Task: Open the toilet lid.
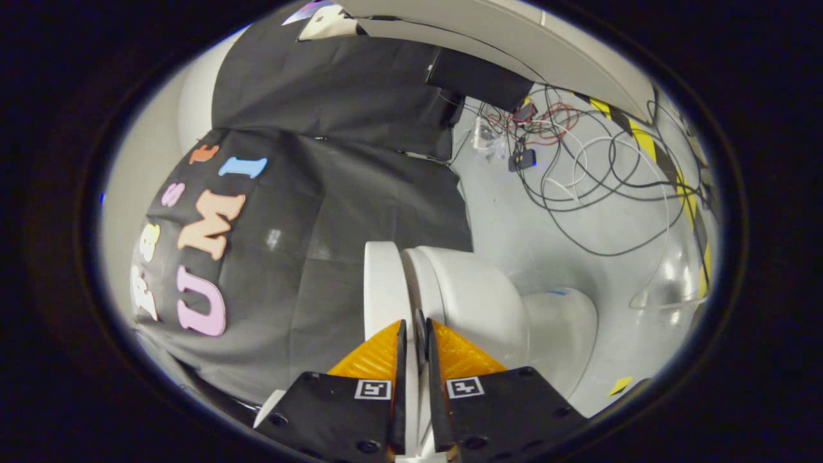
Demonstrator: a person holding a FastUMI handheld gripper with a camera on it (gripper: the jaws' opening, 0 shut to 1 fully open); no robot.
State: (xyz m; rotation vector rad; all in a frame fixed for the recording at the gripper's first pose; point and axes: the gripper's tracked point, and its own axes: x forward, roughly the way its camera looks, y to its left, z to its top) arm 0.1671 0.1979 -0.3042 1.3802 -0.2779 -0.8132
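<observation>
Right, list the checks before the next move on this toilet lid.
1. Tool shut on the toilet lid edge: ok, both fingers press it.
2. Grip depth on the lid: cannot tell, the fingers hide it.
3. Lid parted from the bowl: cannot tell, just a thin seam shows.
4. Space on the lid's free side, toward the black cloth: ok.
5. Cables away from the toilet: ok.

Bright, even overhead light — glare spots gleam on the glossy grey floor (pixel 669 270) — with strong fisheye bending and soft blur toward the rim.
</observation>
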